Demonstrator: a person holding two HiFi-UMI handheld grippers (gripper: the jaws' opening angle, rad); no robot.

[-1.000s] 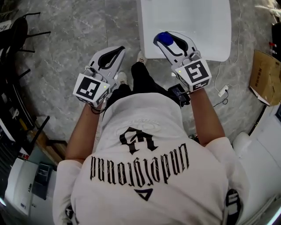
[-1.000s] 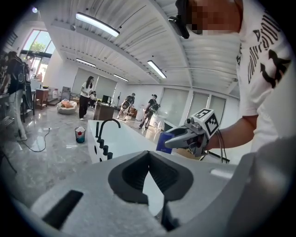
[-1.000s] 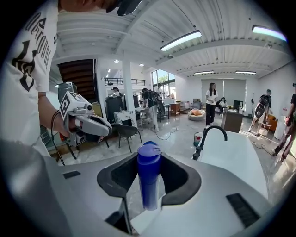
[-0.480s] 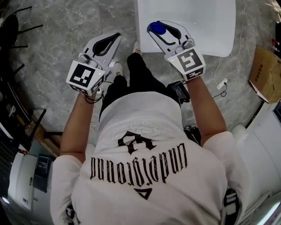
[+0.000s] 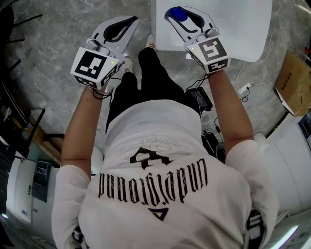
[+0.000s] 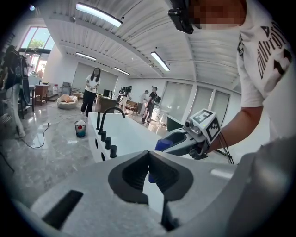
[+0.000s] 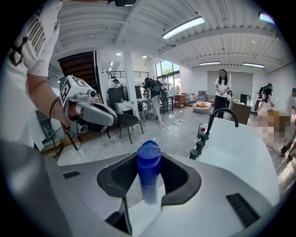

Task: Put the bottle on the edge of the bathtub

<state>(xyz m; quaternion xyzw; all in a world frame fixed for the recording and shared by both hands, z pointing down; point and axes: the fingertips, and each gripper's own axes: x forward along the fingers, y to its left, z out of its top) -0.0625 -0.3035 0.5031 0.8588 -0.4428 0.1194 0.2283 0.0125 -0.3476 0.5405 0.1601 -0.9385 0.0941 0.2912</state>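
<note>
Blue cap [image 5: 179, 14] alone shows in head view; right gripper view reveals whole bottle [image 7: 149, 178].

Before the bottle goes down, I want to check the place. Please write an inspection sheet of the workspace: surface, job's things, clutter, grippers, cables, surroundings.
Surface: white bathtub, rim bare where seen; black tap at one end.
Job's things: blue bottle, held over the bathtub, not yet set down.
Clutter: cup on the floor beside the bathtub; cardboard box.
Grippers: right gripper, jaws closed on the bottle; left gripper, jaws together, empty.
Cables: white cable on the floor by the bathtub; black device with wires near the person's feet.
Surroundings: marble floor, chairs, people far off.
</note>
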